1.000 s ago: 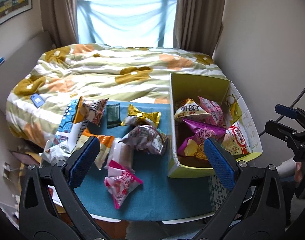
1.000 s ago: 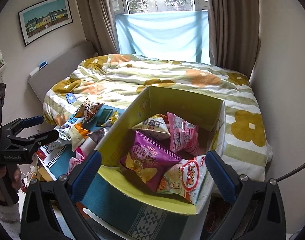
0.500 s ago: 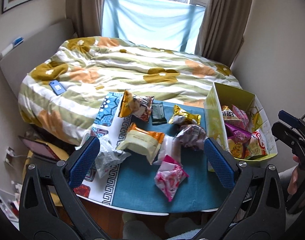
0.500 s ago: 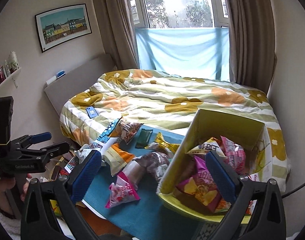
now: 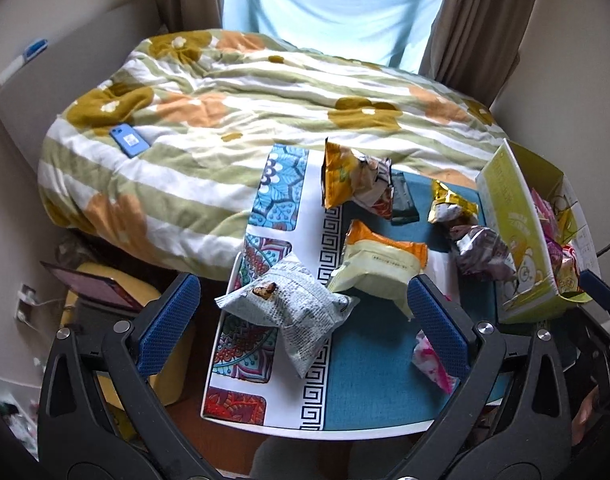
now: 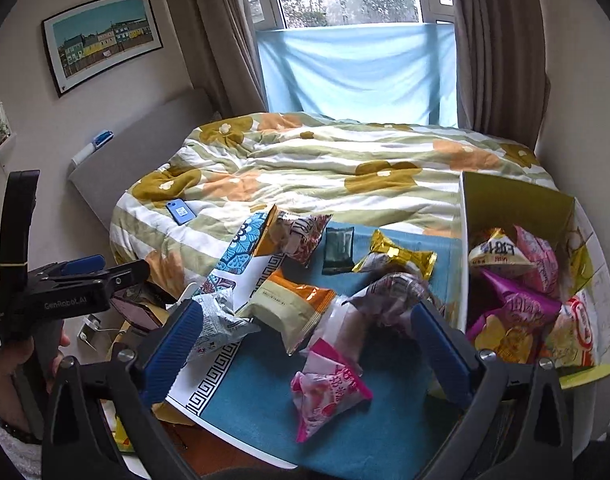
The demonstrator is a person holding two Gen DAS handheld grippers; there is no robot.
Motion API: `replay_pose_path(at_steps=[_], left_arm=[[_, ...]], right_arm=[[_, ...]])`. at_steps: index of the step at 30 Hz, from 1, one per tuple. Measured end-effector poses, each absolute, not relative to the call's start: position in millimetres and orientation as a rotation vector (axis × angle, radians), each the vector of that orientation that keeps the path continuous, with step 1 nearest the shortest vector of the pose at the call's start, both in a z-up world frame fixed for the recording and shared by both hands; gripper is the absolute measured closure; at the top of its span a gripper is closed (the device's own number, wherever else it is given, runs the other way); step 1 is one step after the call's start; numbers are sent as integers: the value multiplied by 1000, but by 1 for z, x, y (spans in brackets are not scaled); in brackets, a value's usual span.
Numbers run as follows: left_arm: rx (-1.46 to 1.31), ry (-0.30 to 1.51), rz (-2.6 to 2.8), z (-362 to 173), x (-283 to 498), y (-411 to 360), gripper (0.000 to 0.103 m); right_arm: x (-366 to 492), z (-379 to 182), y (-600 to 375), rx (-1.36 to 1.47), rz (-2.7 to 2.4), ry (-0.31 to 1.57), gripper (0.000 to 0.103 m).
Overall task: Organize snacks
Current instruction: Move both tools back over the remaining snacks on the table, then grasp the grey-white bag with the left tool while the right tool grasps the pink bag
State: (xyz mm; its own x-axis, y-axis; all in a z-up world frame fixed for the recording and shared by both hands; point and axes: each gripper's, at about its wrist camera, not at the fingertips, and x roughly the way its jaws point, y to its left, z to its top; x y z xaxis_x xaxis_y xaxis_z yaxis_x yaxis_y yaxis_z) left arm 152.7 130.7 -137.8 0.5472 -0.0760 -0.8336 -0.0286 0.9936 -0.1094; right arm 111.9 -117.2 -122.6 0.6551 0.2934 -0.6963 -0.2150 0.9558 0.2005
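Several packets already sit in the yellow box (image 6: 517, 204) at the tabletop's (image 5: 377, 400) right, while about seven snacks, including the newsprint bag (image 5: 293, 308), lie loose, and both left tongs (image 5: 301, 320) and right tongs (image 6: 305, 344) hang wide open, empty

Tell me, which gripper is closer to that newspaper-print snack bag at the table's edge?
Left. The left gripper hangs open right over the newspaper-print bag; the right gripper is open over the pink bag, further right.
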Motion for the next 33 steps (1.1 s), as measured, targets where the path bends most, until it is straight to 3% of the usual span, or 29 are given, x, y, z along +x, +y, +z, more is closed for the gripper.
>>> replay_pose_path(at_steps=[7,17,33], left_arm=[[-166,1103,30,-210,192,136,1],[-211,1148,164,-261,210,141,1],[-71,1156,154,-271,177,113,1]], right_arm=[[107,-168,-96,143,154,922,0],[125,-217,-87,99,123,1018,0],[138,-256,-92,116,134,1081,0]])
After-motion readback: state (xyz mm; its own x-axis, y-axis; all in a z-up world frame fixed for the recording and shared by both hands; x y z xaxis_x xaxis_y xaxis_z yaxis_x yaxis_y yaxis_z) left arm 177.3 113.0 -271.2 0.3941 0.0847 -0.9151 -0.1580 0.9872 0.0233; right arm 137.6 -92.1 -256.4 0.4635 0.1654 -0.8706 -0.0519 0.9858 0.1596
